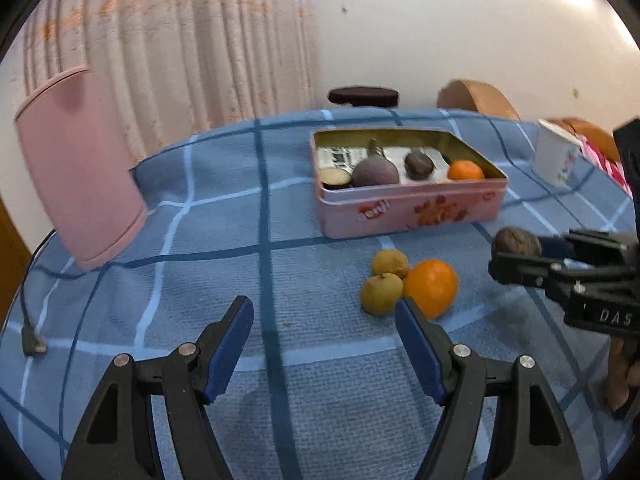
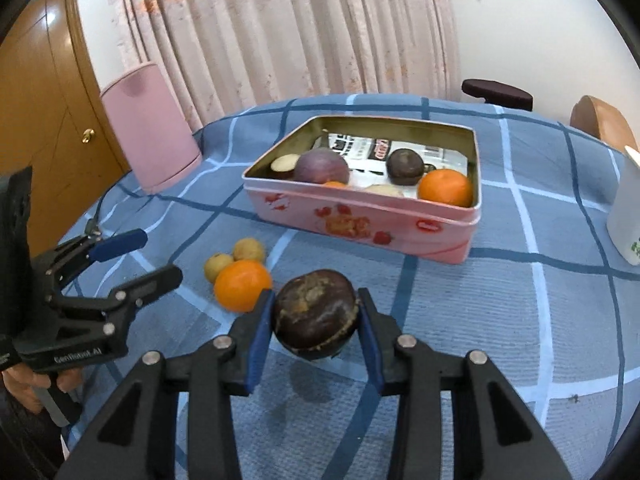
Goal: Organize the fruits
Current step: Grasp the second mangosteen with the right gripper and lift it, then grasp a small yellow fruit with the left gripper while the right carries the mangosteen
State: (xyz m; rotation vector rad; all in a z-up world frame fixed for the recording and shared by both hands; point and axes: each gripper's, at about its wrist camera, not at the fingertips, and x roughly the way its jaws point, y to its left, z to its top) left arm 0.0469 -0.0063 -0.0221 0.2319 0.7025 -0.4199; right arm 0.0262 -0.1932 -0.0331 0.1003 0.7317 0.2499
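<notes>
While its jaws pinch a dark fruit (image 2: pixel 315 322) just above the tabletop (image 2: pixel 500 320), the right gripper (image 2: pixel 316 320) tilts downward toward the pink tin (image 2: pixel 360 224), likely to carry it in. Beside it, the left gripper (image 1: pixel 324 346) hovers with jaws spread, empty, near an orange (image 1: pixel 431 287) and two small yellow fruits (image 1: pixel 382 294).

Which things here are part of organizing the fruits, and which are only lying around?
Part of the job:
- dark fruit, clamped in right hand-held gripper
- loose orange
- two yellowish fruits
- pink tin

Lying about:
- white cup
- cable
- pink container
</notes>
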